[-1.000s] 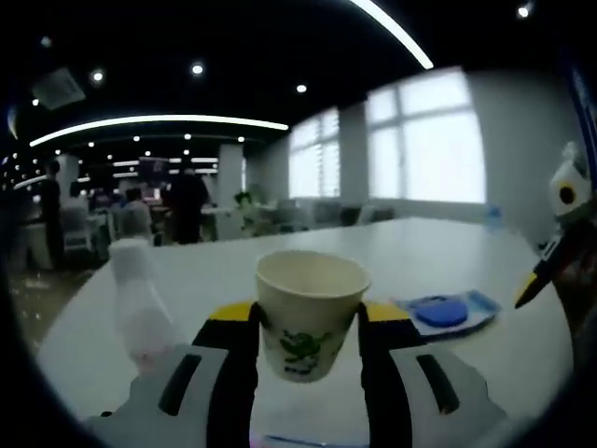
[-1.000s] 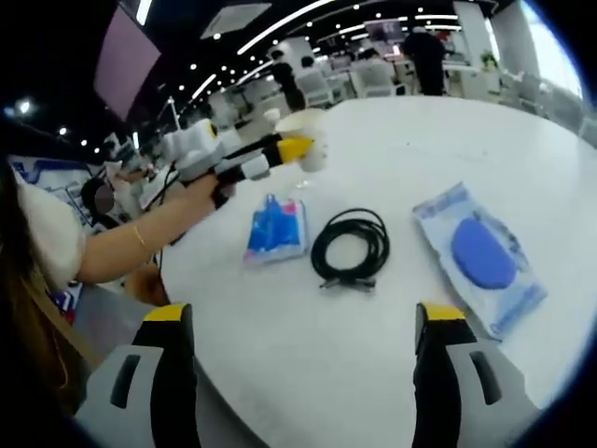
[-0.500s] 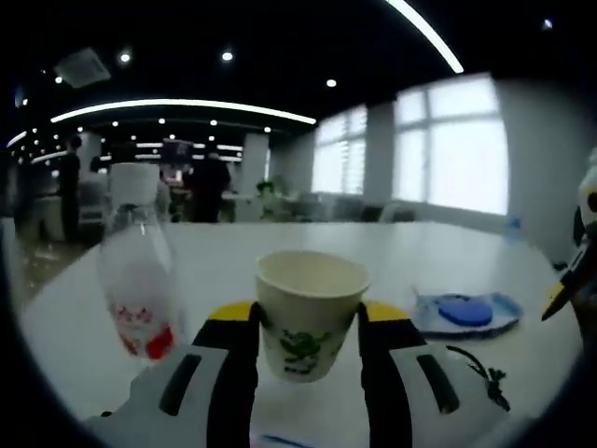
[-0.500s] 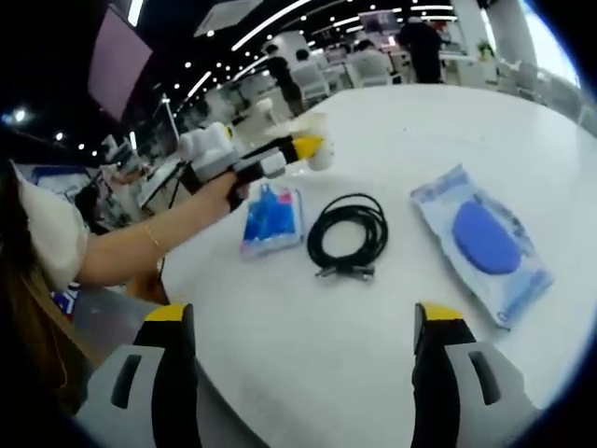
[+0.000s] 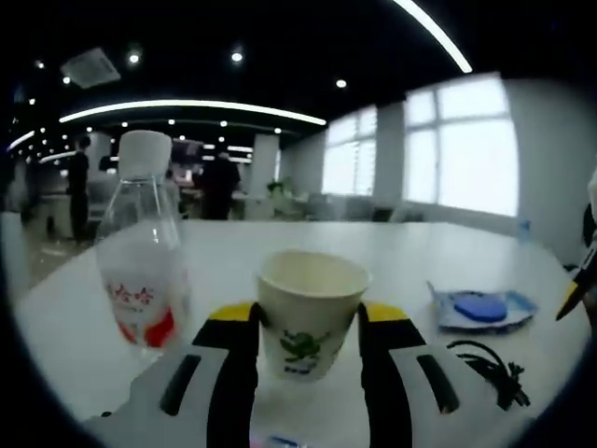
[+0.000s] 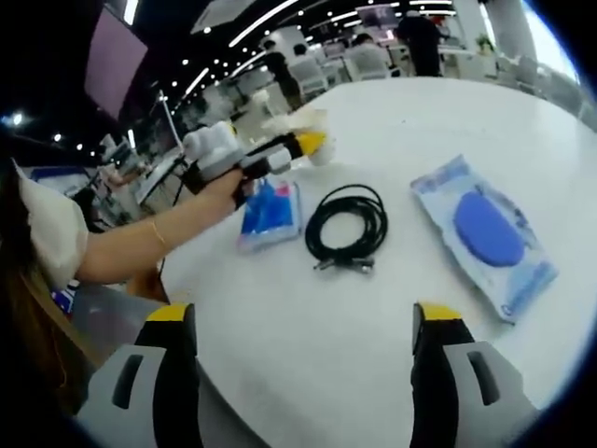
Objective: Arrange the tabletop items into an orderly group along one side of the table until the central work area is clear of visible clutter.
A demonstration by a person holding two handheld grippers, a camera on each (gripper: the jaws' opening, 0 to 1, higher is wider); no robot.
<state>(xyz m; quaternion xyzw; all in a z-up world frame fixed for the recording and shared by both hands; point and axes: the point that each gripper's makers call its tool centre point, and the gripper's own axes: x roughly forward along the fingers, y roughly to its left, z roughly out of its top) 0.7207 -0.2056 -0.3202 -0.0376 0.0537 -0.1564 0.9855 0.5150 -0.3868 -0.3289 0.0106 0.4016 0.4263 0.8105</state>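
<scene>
In the left gripper view my left gripper (image 5: pixel 307 329) has its two jaws pressed against the sides of a paper cup (image 5: pixel 310 312) with a green print, holding it upright at the picture's middle, over the white table (image 5: pixel 392 252). At about nine o'clock from the cup, close beside it, stands a clear plastic bottle (image 5: pixel 142 259) with a white cap and a red label. At three o'clock lies a flat packet with a blue disc (image 5: pixel 481 307), and nearer, at four o'clock, part of a coiled black cable (image 5: pixel 489 366). In the right gripper view my right gripper (image 6: pixel 303 373) hangs over the near edge of the table, jaws spread wide with nothing between them. The cable coil sits at twelve o'clock from it, the blue-disc packet at two o'clock, a small blue pouch (image 6: pixel 269 211) at eleven o'clock just beside the coil. Beyond the pouch my left hand (image 6: pixel 224 183) carries the other gripper, with the cup at its yellow tips.
</scene>
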